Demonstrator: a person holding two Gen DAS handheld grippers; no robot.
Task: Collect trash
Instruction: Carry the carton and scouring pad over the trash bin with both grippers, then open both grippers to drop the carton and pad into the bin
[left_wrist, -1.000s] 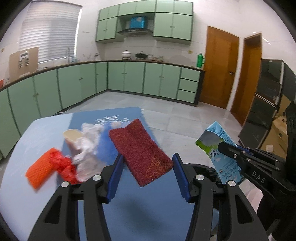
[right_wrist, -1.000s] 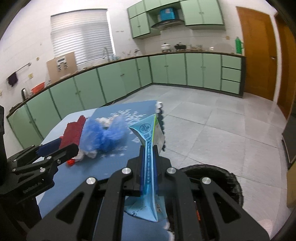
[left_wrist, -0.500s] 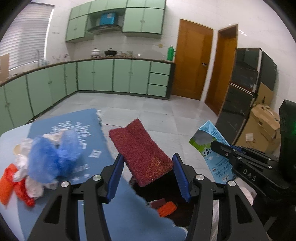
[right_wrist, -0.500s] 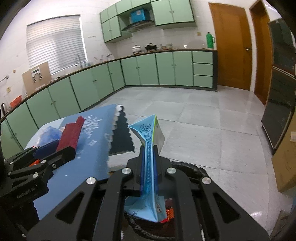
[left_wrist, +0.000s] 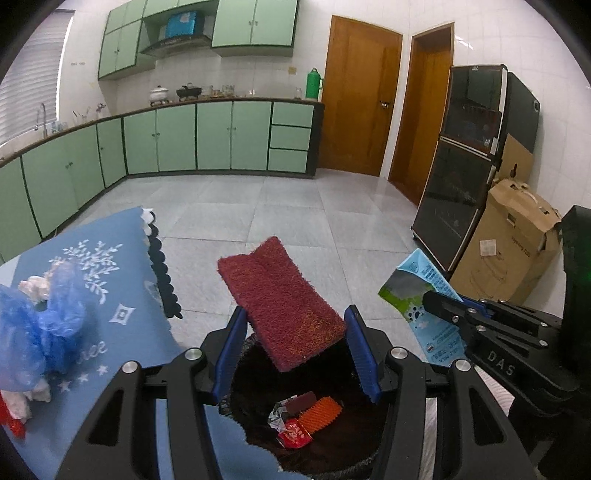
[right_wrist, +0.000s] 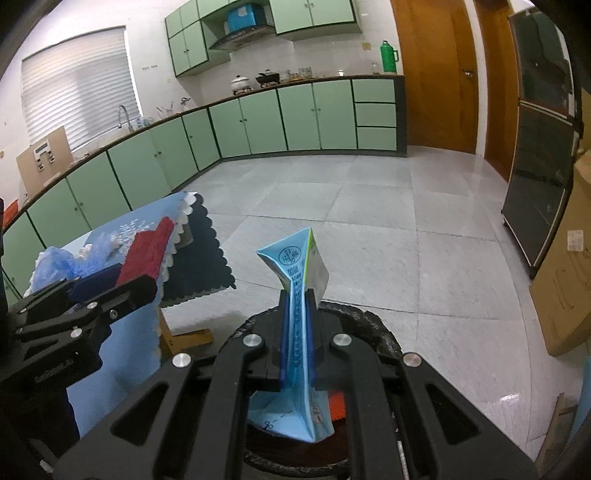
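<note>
My left gripper (left_wrist: 295, 350) is shut on a dark red scouring pad (left_wrist: 280, 299) and holds it over the black trash bin (left_wrist: 332, 458) beside the table. The bin holds an orange piece (left_wrist: 319, 413) and red wrappers (left_wrist: 293, 434). My right gripper (right_wrist: 297, 332) is shut on a flattened blue milk carton (right_wrist: 299, 295) above the same bin (right_wrist: 373, 332). The carton (left_wrist: 417, 295) and right gripper also show at the right of the left wrist view. The pad (right_wrist: 147, 254) and left gripper show at the left of the right wrist view.
A blue tablecloth (left_wrist: 110, 295) covers the table at the left, with a crumpled blue plastic bag (left_wrist: 33, 332) and white scraps on it. A cardboard box (left_wrist: 513, 236) and a black cabinet (left_wrist: 465, 166) stand on the floor at the right. Green kitchen cabinets line the back wall.
Both grippers have swung right, off the table and over the trash bin, still holding the pad and the carton. The bin's contents have come into view.
</note>
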